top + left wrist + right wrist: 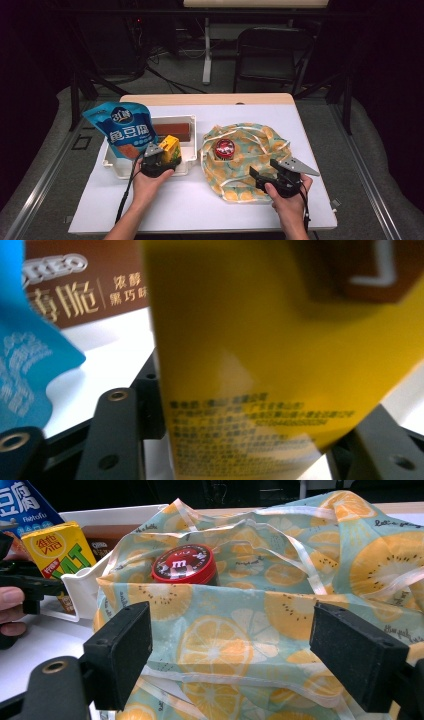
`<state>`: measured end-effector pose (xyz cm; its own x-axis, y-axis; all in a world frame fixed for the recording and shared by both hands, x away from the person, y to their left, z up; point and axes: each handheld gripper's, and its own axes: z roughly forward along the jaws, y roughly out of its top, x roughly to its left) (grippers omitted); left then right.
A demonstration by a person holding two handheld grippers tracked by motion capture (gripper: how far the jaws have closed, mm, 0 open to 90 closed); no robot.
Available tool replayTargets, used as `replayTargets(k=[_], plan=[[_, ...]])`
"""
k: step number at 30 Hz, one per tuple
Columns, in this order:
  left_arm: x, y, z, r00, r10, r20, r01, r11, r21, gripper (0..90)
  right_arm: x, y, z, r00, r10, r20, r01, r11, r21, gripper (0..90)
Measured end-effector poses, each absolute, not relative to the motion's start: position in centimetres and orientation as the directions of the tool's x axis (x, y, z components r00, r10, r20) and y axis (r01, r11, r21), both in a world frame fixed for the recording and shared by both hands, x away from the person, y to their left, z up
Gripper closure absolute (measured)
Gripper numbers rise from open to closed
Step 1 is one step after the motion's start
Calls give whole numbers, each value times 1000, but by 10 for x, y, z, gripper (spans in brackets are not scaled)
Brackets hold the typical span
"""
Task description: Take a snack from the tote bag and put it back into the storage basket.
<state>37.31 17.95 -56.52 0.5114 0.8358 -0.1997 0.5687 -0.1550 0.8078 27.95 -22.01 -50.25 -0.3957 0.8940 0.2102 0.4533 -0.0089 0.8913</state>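
— Dark room all round, a black chair behind, and a pale wooden surface point(210, 99) under a smooth white sheet. What do the left tongs point(159, 159) hold?

— A yellow carton point(170, 148), box-shaped with flat glossy faces; the jaws are closed against its two sides. It stands upright at the near edge of the white plastic bin point(189, 161), a shallow rectangular tub.

— And beside it?

— A crinkly blue pouch point(122, 129) leans at the bin's left end, and a long brown box point(173, 131) lies along the back wall.

— The right tongs point(265, 176)?

— Jaws spread wide, holding nothing, poised over the near part of a soft cloth bag point(245, 172) printed with orange slices. Its mouth gapes, and a round red-lidded tin point(224, 148) sits inside.
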Motion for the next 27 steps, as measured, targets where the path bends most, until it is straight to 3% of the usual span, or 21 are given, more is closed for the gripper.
replayTargets(k=[2,5,10,12,15,21,27], plan=[[371,181,-564,508,837,-202,571,-152,807,237,280,-221,-503,-397,894,210,454,-8,891,166],[364,186,-559,500,838,-217,568,-128,813,158,281,-221,-503,-397,893,211,455,-8,890,167],[342,202,-546,477,856,-199,544,-110,832,167,281,-222,-503,-403,892,207,453,-2,891,165],[335,208,-544,481,851,-211,549,-105,829,245,282,-223,-502,-399,893,209,453,-6,891,165],[325,213,-544,510,826,-242,536,-84,840,491,283,-223,-502,-397,893,212,451,-11,892,167],[319,212,-544,477,837,-269,564,-57,823,876,284,-223,-503,-390,897,208,453,-10,891,167],[331,207,-546,428,863,-269,593,-44,804,900,284,-223,-504,-392,895,214,454,-14,891,170]])
